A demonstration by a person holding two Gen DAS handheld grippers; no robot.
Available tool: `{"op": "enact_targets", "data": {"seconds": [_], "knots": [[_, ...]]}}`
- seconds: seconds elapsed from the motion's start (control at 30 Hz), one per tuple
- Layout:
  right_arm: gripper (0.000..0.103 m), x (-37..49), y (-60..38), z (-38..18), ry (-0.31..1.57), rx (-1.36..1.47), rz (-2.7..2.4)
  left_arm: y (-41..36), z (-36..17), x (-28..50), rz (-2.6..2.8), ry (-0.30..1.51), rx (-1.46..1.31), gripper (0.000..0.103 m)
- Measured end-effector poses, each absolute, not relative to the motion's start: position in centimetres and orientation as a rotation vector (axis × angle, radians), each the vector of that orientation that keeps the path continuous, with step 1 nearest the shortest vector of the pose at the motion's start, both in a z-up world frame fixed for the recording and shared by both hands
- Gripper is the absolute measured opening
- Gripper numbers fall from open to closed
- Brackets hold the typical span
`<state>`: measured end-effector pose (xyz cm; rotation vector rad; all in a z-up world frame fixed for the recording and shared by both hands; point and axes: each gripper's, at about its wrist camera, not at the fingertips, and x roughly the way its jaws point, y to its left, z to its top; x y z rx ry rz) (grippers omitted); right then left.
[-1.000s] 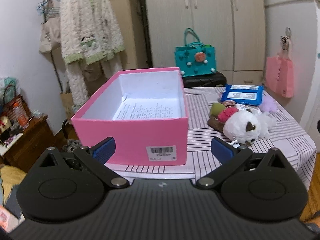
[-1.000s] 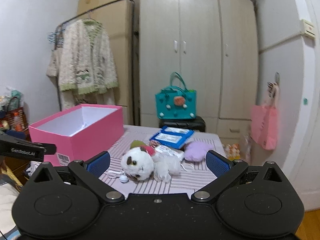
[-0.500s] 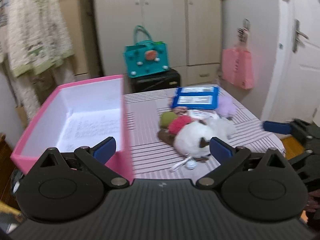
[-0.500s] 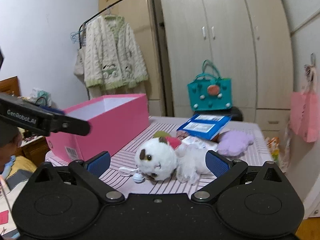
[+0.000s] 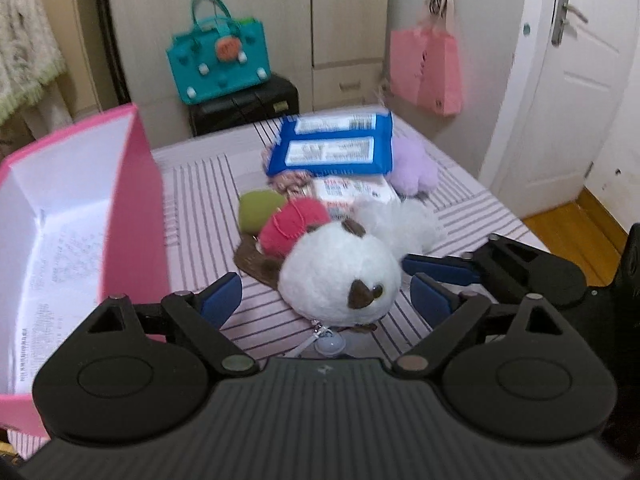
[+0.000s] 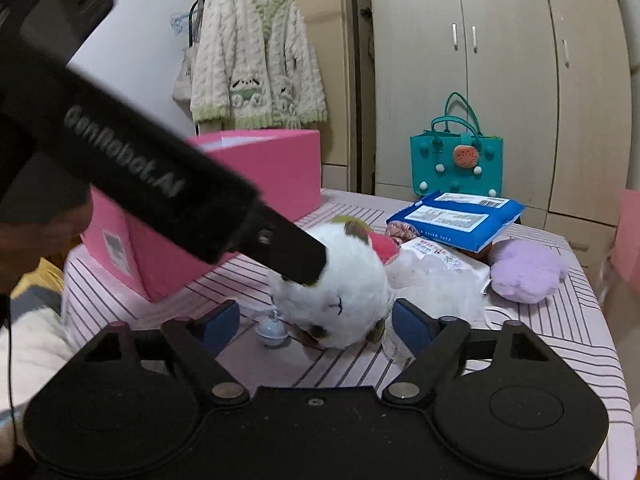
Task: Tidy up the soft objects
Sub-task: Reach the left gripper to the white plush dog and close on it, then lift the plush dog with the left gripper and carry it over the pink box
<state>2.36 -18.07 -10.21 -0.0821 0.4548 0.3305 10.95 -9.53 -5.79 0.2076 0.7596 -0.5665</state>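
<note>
Both grippers are closing in on the white plush toy (image 5: 340, 276) lying on the striped table (image 5: 200, 196), to the right of the open pink box (image 5: 132, 216). The left gripper (image 5: 326, 300) is narrowing its jaws with the toy's round head sitting between them, but the blue pads are not yet pressing the fur. The right gripper (image 6: 316, 322) is doing the same from the other side, its jaws drawing in around the head; the right pad is lying against the fluff, though I cannot tell if it is squeezing.

In the right wrist view the left tool's dark finger is crossing in front, hiding the top left of the toy's face. Behind it, a red plush (image 5: 296, 224) and a green one (image 5: 258, 210) are half buried. A blue packet (image 6: 456, 218) is overlapping a smaller white packet (image 6: 444, 258), and a lilac plush (image 6: 524, 270) is lying beside them. A small pale bell (image 6: 272, 328) is peeking out under the toy.
</note>
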Motion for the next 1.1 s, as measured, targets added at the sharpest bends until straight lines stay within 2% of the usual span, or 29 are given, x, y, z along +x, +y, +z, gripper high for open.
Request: {"op": "enact_targets", "data": {"seconds": [0.03,0.23,0.37,0.67,0.77,0.87,1.0,1.1], "knots": [[0.078,2.5,-17.9,-10.4,0.458,-0.085,0.331,-9.7,-6.1,11.5,-0.573,0.780,0.208,0.090],[0.073,3.1,-17.4,-10.5,0.448,-0.153,0.296,-9.9,-7.2,13.3,-0.608,0.847,0.187,0.083],[0.064,2.8,-17.3,-10.3,0.434,-0.159,0.287,-9.9,-8.2,14.1,-0.640,0.892,0.136,0.076],[0.063,2.1,-16.7,-10.5,0.407,-0.179,0.271,-9.9,-9.4,13.9,-0.629,0.886,0.140,0.070],[0.071,2.3,-16.3,-10.7,0.396,-0.197,0.266,-10.1,-9.4,13.8,-0.642,0.881,0.160,0.068],[0.074,2.7,-15.5,-11.3,0.385,-0.256,0.245,-10.1,-9.5,13.9,-0.645,0.883,0.172,0.067],[0.071,2.8,-14.6,-11.3,0.389,-0.292,0.207,-9.8,-9.3,14.0,-0.649,0.887,0.170,0.066],[0.065,2.7,-14.5,-10.7,0.403,-0.272,0.197,-9.7,-9.0,13.9,-0.655,0.882,0.189,0.063]]}}
